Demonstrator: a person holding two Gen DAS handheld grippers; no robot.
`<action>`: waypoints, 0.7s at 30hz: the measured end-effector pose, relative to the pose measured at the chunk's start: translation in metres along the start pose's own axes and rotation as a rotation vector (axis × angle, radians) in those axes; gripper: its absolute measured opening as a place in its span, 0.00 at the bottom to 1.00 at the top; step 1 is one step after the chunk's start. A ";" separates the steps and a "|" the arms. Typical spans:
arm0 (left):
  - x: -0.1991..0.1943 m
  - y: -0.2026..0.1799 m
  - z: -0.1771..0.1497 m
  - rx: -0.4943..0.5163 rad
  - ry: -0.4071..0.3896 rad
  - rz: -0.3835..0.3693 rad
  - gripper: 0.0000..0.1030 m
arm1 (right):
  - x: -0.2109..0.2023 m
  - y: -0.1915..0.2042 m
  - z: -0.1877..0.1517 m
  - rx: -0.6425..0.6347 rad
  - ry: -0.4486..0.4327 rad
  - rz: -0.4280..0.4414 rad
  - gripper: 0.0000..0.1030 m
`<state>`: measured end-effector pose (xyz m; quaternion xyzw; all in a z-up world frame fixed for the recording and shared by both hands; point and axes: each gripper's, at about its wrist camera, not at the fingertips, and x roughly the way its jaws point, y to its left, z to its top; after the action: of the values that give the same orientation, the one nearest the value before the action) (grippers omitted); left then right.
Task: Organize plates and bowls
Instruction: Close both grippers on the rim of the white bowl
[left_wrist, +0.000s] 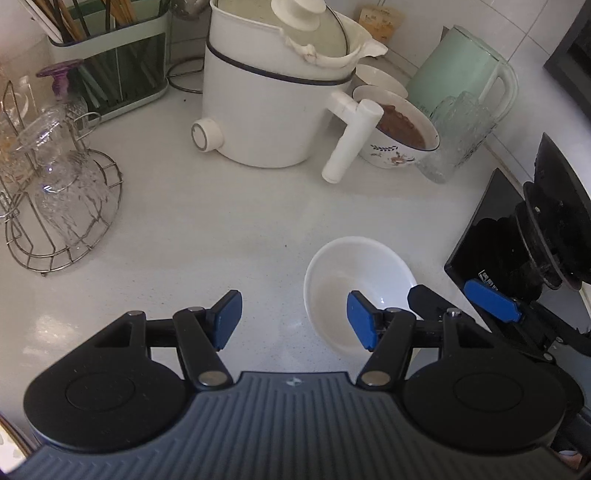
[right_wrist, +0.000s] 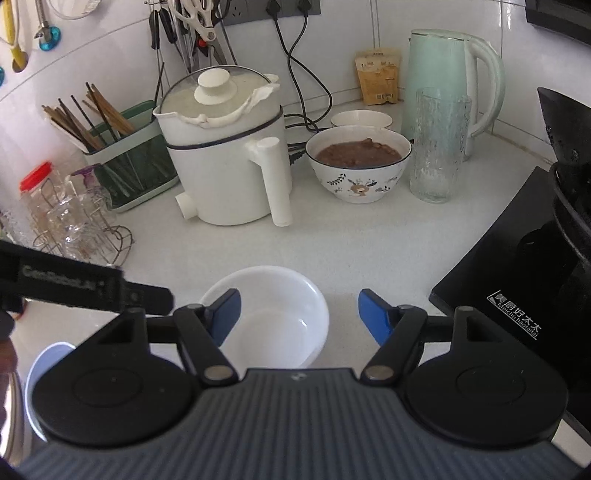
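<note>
An empty white bowl (left_wrist: 354, 277) (right_wrist: 280, 314) sits on the white counter, near the front. My left gripper (left_wrist: 293, 321) is open, its right pad over the bowl's near inside. My right gripper (right_wrist: 299, 317) is open, its left pad over the bowl's left rim and its right pad outside to the right; it also shows in the left wrist view (left_wrist: 454, 301). A floral bowl (right_wrist: 358, 166) (left_wrist: 399, 136) of brown food stands at the back, with a small white bowl (right_wrist: 361, 119) behind it. A pale blue dish edge (right_wrist: 38, 365) shows low on the left.
A white electric pot (right_wrist: 221, 158) (left_wrist: 273, 99), a mint kettle (right_wrist: 443, 88), a tall glass (right_wrist: 437, 147), a chopstick holder (right_wrist: 129, 155) and a wire rack of glasses (left_wrist: 59, 192) line the back. A black stove (right_wrist: 517, 280) is on the right.
</note>
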<state>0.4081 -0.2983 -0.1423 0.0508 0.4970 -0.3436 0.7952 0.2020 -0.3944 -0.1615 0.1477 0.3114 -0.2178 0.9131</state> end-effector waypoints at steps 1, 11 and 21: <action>0.002 0.000 0.001 0.004 0.005 -0.005 0.66 | 0.001 0.000 0.000 0.003 -0.002 -0.001 0.70; 0.021 0.005 0.006 0.011 0.018 -0.040 0.65 | 0.020 -0.018 -0.001 0.119 0.024 0.008 0.64; 0.050 0.013 -0.004 -0.048 0.056 -0.041 0.38 | 0.051 -0.024 -0.014 0.221 0.146 0.036 0.30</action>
<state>0.4266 -0.3114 -0.1887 0.0312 0.5281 -0.3463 0.7747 0.2193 -0.4250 -0.2078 0.2683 0.3487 -0.2229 0.8699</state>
